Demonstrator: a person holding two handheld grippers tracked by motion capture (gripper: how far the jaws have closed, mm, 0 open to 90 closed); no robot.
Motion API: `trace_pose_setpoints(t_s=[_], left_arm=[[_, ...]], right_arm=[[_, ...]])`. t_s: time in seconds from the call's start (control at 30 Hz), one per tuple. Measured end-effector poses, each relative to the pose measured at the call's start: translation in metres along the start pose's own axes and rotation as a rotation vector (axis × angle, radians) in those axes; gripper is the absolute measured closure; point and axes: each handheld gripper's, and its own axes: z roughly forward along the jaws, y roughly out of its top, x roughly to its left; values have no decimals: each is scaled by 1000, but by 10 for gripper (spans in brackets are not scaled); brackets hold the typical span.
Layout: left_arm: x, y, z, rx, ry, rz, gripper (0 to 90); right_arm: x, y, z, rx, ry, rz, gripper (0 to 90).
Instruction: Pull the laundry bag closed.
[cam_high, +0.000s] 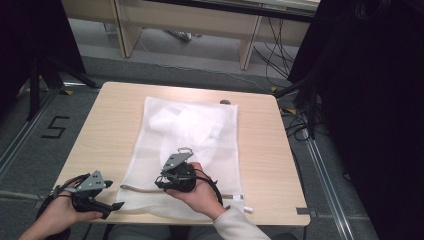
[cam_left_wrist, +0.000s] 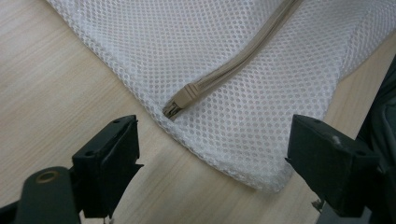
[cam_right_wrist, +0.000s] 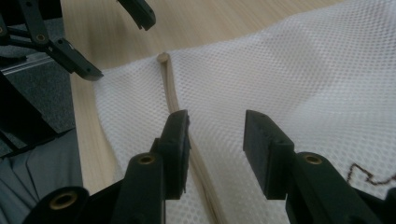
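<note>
A black number 5 (cam_high: 55, 127) is marked on the grey floor (cam_high: 30, 150) left of the table

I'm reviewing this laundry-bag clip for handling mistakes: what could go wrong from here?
1. The right gripper stands open over the beige zipper, with one jaw right beside it; closing may pinch loose mesh rather than the zipper.
2. The left gripper is open near the zipper's end stop, not holding it, so the white mesh bag could slide or bunch on the table.

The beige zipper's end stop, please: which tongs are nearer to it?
Left. The left tongs open just short of the end stop; the right tongs sit farther along the zipper.
</note>
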Motion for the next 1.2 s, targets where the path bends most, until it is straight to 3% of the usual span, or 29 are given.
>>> trace_pose_setpoints(t_s=[0.17, 0.2, 0.23, 0.6, 0.73, 0.8, 0.83, 0.93, 0.97, 1.2], left_arm=[[0, 0, 0, 0, -1, -5, 165], [0, 0, 0, 1, -2, -4, 165], [-1, -1, 0, -1, -6, -28, 165], [0, -1, 0, 5, 5, -22, 165], [2, -1, -1, 5, 5, 1, 165], [2, -1, -1, 3, 5, -1, 165], [1, -1, 0, 3, 7, -18, 165], [2, -1, -1, 0, 1, -16, 165], [1, -1, 0, -2, -1, -35, 165], [2, -1, -1, 0, -2, -18, 165]], right_arm=[[5, 8, 11, 1, 20, -37, 627], [6, 8, 12, 9, 18, -26, 628], [6, 10, 13, 14, 24, -35, 630], [12, 18, 28, 20, 44, -41, 642], [13, 20, 33, 21, 46, -43, 648], [15, 21, 35, 22, 51, -29, 652], [14, 21, 36, 27, 50, -41, 652], [15, 24, 39, 30, 58, -47, 655], [17, 24, 41, 23, 59, -31, 656], [19, 32, 49, 31, 72, -59, 665]])
